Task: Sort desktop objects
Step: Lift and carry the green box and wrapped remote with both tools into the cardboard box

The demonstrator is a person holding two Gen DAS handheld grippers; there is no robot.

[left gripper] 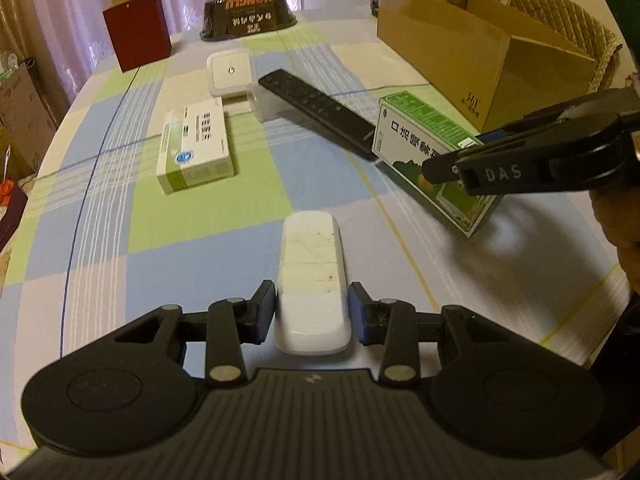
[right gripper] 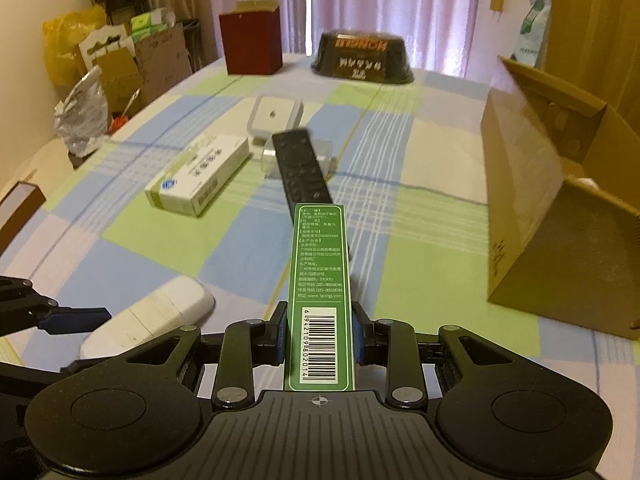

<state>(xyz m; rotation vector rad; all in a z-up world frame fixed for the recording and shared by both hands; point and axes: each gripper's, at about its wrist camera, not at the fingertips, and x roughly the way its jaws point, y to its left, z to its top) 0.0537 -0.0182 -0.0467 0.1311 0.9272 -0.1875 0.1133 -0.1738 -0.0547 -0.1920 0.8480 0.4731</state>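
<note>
A white remote (left gripper: 312, 280) lies lengthwise on the checked tablecloth (left gripper: 200, 240). My left gripper (left gripper: 312, 312) is shut on its near end, one pad against each side. The right wrist view has the same remote (right gripper: 152, 312) at lower left, with a blue left pad (right gripper: 76, 318) beside it. My right gripper (right gripper: 320, 336) is shut on a green medicine box (right gripper: 320, 280), held on edge with its barcode side up. From the left wrist view, that green box (left gripper: 416, 132) hangs tilted just above the cloth at the right, clamped by the right gripper (left gripper: 460, 152).
A black remote (left gripper: 320, 108) rests on a clear plastic case (left gripper: 264, 102). A white-and-green medicine box (left gripper: 196, 144) and a white square device (left gripper: 231, 70) lie left of it. An open cardboard box (left gripper: 460, 48) stands right. A red box (left gripper: 136, 28) and black bowl (left gripper: 248, 12) sit far back.
</note>
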